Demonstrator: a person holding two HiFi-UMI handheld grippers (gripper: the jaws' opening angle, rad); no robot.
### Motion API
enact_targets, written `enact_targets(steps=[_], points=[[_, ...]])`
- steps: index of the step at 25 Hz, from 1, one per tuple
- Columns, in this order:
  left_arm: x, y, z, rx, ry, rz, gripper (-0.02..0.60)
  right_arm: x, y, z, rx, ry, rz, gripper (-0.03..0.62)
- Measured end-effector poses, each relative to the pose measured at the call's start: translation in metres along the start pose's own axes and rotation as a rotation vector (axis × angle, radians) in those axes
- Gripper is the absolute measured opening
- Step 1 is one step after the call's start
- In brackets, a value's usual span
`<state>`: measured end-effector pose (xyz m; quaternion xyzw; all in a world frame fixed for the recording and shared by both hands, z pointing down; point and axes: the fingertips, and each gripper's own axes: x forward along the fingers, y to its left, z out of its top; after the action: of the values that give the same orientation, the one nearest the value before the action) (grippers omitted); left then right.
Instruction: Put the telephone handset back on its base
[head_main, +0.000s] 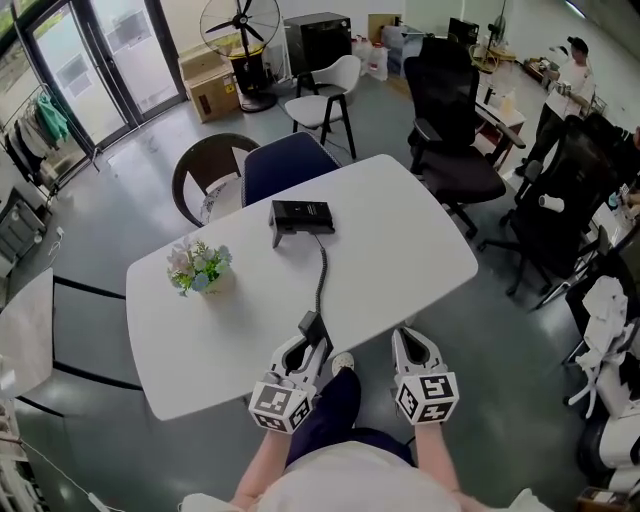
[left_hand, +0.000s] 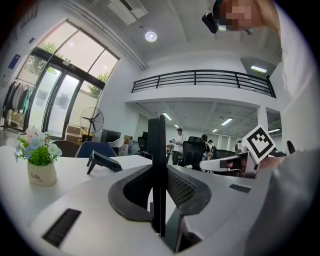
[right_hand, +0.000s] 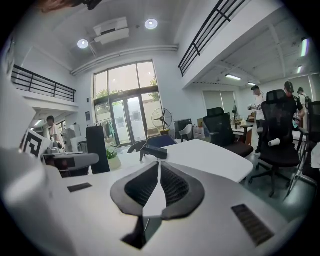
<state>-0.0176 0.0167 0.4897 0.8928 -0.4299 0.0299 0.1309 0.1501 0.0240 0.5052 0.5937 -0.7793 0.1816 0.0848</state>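
Note:
The black telephone base (head_main: 301, 217) stands at the far middle of the white table (head_main: 400, 250). Its cord (head_main: 320, 275) runs back to the near edge. There my left gripper (head_main: 308, 347) is shut on the black handset (head_main: 311, 324). In the left gripper view the handset (left_hand: 159, 145) stands on edge as a thin upright slab between the jaws of the left gripper (left_hand: 160, 190), with the base (left_hand: 104, 162) ahead to the left. My right gripper (head_main: 413, 338) hovers beside the table's near edge, shut and empty. In the right gripper view the right gripper (right_hand: 159, 167) points toward the base (right_hand: 155, 151).
A small pot of flowers (head_main: 200, 268) stands on the table's left part. A blue chair (head_main: 285, 165) and a brown chair (head_main: 205, 175) sit behind the table. Black office chairs (head_main: 455, 150) stand to the right. A person (head_main: 565, 85) stands at the far right.

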Motion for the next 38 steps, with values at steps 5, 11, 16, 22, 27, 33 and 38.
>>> enact_targets(steps=[5,11,16,22,27,33,38], points=[[0.039,0.02,0.017,-0.005,-0.014,-0.002,0.083,0.04,-0.016,0.028,-0.015,-0.012,0.006,0.04],[0.074,0.045,0.031,-0.014,-0.022,0.015,0.083,0.082,-0.027,0.048,-0.028,0.0,0.027,0.04],[0.095,0.067,0.037,-0.022,-0.026,0.042,0.083,0.112,-0.033,0.06,-0.037,0.004,0.042,0.04],[0.114,0.084,0.038,-0.041,-0.023,0.066,0.083,0.136,-0.04,0.065,-0.043,0.026,0.055,0.04],[0.126,0.103,0.036,-0.066,-0.02,0.089,0.083,0.16,-0.042,0.067,-0.059,0.052,0.071,0.04],[0.131,0.128,0.035,-0.076,-0.034,0.118,0.083,0.185,-0.04,0.065,-0.042,0.072,0.102,0.04],[0.127,0.136,0.041,-0.095,-0.049,0.146,0.083,0.196,-0.038,0.063,-0.068,0.107,0.124,0.04]])
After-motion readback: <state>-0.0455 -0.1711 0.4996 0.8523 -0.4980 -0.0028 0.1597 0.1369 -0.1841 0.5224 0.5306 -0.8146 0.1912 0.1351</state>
